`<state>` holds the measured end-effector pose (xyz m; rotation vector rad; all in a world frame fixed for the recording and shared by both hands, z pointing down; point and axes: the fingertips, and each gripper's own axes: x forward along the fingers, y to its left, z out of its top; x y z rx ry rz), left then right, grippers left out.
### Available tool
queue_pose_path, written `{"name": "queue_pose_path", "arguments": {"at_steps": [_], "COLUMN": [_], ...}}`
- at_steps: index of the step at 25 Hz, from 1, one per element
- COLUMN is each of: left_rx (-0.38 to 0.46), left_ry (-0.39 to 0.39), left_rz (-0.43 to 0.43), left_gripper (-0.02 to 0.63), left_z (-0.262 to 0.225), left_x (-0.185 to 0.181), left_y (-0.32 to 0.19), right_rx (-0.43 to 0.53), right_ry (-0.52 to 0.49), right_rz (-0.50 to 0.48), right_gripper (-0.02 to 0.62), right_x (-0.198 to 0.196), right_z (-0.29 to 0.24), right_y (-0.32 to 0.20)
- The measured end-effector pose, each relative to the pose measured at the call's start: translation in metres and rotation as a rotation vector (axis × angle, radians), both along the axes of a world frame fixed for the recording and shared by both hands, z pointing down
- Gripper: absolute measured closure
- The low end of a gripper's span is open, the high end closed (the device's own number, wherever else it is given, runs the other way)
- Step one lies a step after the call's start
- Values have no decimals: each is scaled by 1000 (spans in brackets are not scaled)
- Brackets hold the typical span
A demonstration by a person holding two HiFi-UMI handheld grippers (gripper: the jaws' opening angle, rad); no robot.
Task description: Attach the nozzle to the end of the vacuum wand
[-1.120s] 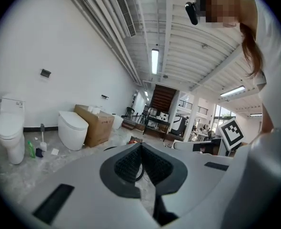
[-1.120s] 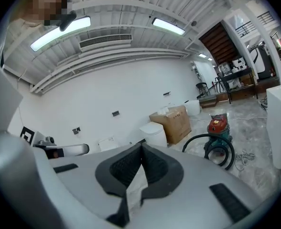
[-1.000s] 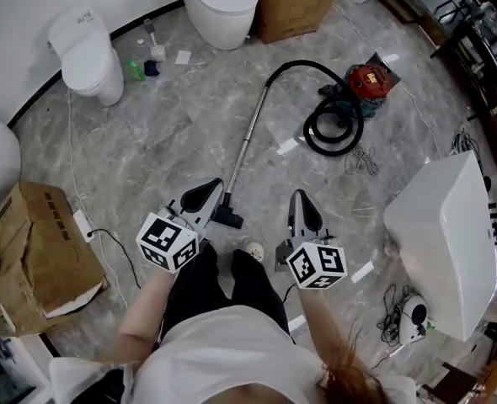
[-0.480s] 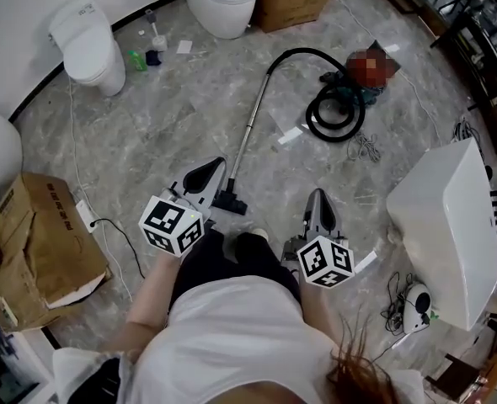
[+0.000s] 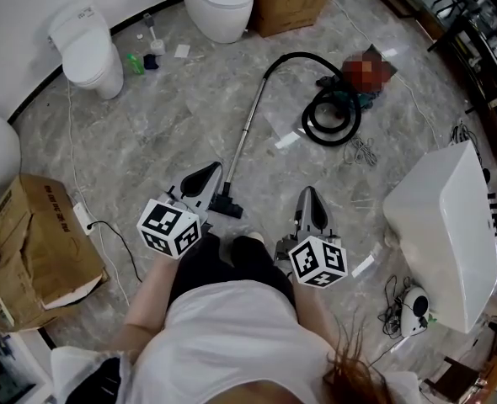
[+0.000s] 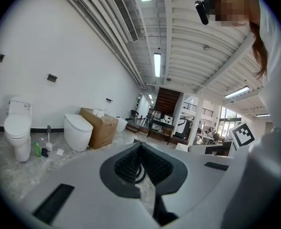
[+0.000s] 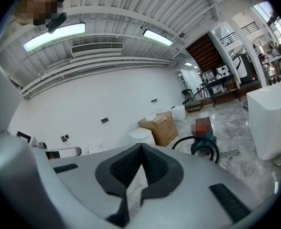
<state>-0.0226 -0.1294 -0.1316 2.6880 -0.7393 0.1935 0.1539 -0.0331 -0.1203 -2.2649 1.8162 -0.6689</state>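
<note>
From the head view, the vacuum wand point(image 5: 244, 137) is lying on the floor point(image 5: 147, 141), its long axis running from the hose point(image 5: 328, 116) back toward the person's feet. The black nozzle point(image 5: 227, 206) is sitting at its near end, just beside the left gripper point(image 5: 208, 175). The right gripper point(image 5: 308, 199) is hovering farther off. Both pairs of jaws are pressing together, gripping nothing.

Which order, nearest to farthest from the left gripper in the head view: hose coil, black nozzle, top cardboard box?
1. Black nozzle, just beside the left gripper.
2. Hose coil, upper right.
3. Cardboard box, top edge.
</note>
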Motion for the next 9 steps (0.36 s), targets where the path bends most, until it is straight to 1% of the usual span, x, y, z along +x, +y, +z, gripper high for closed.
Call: {"name": "queue_pose_path", "arguments": {"at_steps": [4,9], "left_rx": [-2,-24], "left_ry": [-3,0], "left_rz": [7,20], "left_gripper": [597,598], "left_z": [3,9], "left_x": [6,12], "left_y": [5,10], "right_rx": [-19,-19], "right_ry": [-20,-17], "right_rz": [-4,-9], "right_gripper": [580,580], "right_x": [0,4], "right_z": [7,7], "right_y": [9,9]}}
